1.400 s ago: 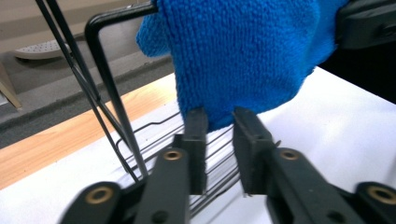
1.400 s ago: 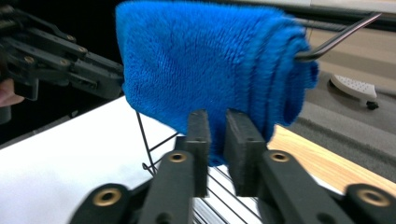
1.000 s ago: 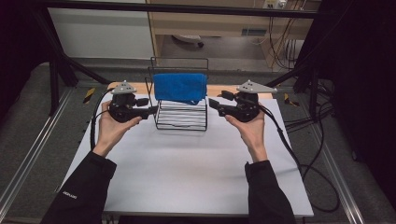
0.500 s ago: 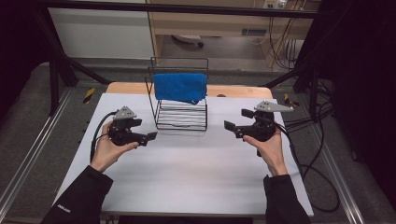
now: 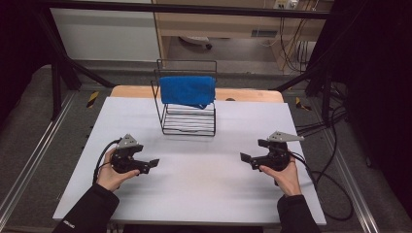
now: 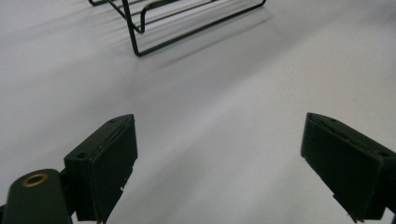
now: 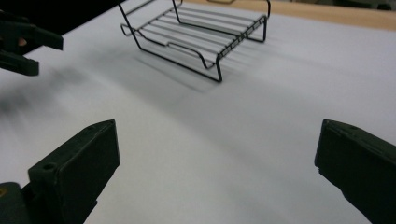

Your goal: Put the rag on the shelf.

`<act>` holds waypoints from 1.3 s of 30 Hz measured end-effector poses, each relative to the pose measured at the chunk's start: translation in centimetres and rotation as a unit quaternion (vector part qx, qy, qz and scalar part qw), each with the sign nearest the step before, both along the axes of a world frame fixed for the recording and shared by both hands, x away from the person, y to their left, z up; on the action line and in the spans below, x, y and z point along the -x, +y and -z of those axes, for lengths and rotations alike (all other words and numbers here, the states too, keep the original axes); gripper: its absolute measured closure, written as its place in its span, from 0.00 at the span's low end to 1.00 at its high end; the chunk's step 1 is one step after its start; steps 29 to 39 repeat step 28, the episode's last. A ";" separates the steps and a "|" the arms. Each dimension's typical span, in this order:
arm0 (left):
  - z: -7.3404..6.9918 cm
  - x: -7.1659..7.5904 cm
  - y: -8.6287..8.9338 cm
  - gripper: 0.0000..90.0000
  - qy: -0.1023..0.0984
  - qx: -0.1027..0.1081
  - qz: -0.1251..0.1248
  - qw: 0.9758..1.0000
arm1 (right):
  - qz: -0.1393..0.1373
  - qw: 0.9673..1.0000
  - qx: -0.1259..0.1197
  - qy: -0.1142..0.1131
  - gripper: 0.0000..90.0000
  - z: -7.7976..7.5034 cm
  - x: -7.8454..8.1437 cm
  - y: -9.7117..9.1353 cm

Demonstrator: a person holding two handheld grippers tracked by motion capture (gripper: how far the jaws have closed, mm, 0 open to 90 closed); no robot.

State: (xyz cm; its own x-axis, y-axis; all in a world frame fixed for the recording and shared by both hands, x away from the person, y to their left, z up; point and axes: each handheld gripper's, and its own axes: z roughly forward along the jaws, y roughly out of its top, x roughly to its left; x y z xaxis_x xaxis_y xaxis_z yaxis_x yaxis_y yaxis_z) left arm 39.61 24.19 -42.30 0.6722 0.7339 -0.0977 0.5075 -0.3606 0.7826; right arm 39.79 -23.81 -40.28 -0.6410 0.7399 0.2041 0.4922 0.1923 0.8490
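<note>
A blue towel (image 5: 188,91) hangs folded over the top of a black wire rack (image 5: 189,124) at the back middle of the white table (image 5: 204,199). My left gripper (image 5: 151,164) hovers low over the table at front left, pointing right. Its jaws have just been opening and stand wide with nothing between them (image 6: 219,140). My right gripper (image 5: 246,158) is at front right, pointing left. It has also just been opening, and only bare table lies between its jaws (image 7: 215,144). The rack's base (image 7: 201,42) lies well ahead of both grippers.
A wooden strip (image 5: 252,94) runs along the table's far edge behind the rack. Cables (image 5: 330,187) trail off the right side of the table. Metal rails (image 5: 29,160) flank the table on the floor. The left gripper (image 7: 21,44) appears far off in the right gripper view.
Both grippers have drawn back from the sides of the rack and towel, moving toward the near edge, apart and down close to the table. The towel stays on the rack.
</note>
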 end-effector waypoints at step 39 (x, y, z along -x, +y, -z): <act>2.7 2.5 3.9 0.12 -0.010 -0.001 -0.016 1.000 | 0.013 0.999 0.020 0.040 0.01 4.6 3.6 -4.3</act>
